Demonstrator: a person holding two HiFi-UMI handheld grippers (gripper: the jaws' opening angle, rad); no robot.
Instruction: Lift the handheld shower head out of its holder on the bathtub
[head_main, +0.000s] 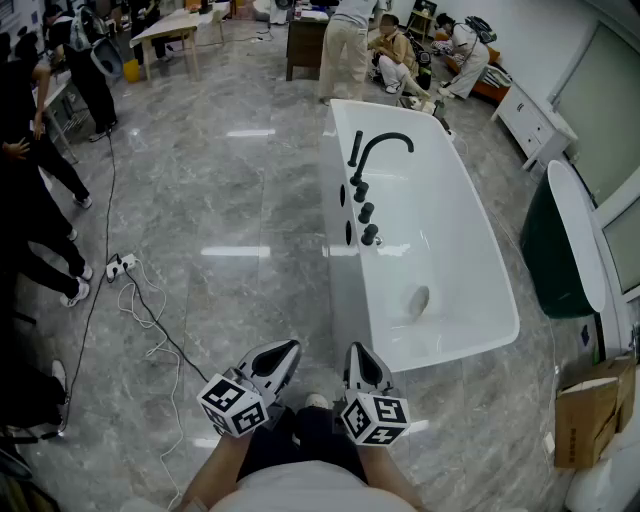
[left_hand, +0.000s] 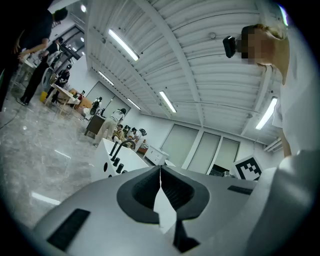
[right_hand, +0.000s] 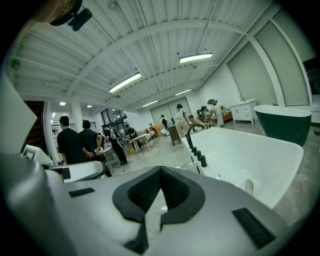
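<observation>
- The left gripper (head_main: 288, 350) and right gripper (head_main: 358, 352) sit side by side at the near edge, close to the person's body — both have jaws pressed together with nothing between them.
- The white bathtub (head_main: 345, 290) stands farther off to the right, well apart from both.
- The black shower head (head_main: 356, 148) stands upright in its holder on the tub's far left rim, just left of the curved faucet (head_main: 385, 148).
- A row of black knobs (head_main: 366, 212) runs nearer along that rim.
- A white cable (head_main: 150, 320) trails on the floor at left.

The left gripper (left_hand: 160, 169) fills the foreground, jaws together with nothing between them. Beyond it, on a grey floor (left_hand: 35, 160), stands a white bathtub (left_hand: 131, 157) with a black faucet (left_hand: 120, 147). People (left_hand: 107, 127) gather behind.
</observation>
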